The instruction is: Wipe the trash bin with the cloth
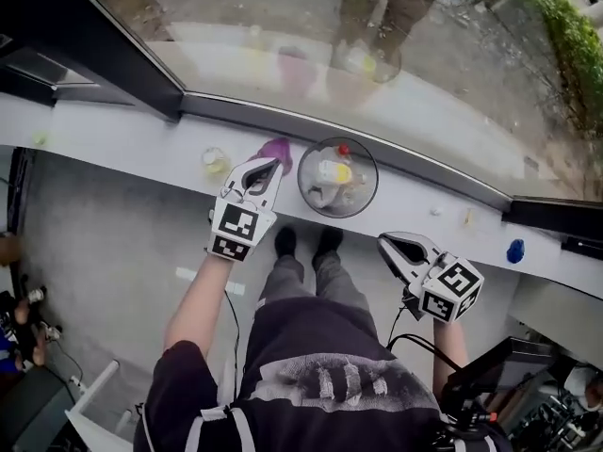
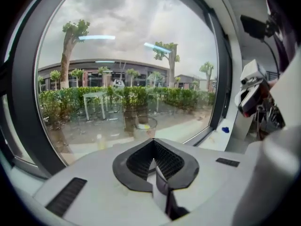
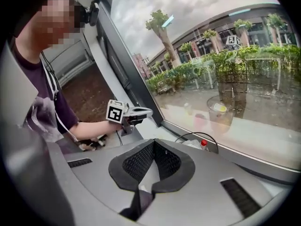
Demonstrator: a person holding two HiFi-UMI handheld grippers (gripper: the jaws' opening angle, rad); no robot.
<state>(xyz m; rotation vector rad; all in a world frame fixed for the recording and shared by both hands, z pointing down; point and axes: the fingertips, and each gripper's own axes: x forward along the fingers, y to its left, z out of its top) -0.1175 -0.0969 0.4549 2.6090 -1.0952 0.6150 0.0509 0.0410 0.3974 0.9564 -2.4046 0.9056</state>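
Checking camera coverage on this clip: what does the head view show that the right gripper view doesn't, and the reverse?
Only head view: the purple cloth and small blue object on the white sill. Only right gripper view: trees and a low building outside. Both: the clear round trash bin and the left gripper.

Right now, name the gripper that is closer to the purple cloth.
The left gripper: it sits right beside the purple cloth on the ledge, left of the trash bin. The right gripper hangs past the bin's other side.
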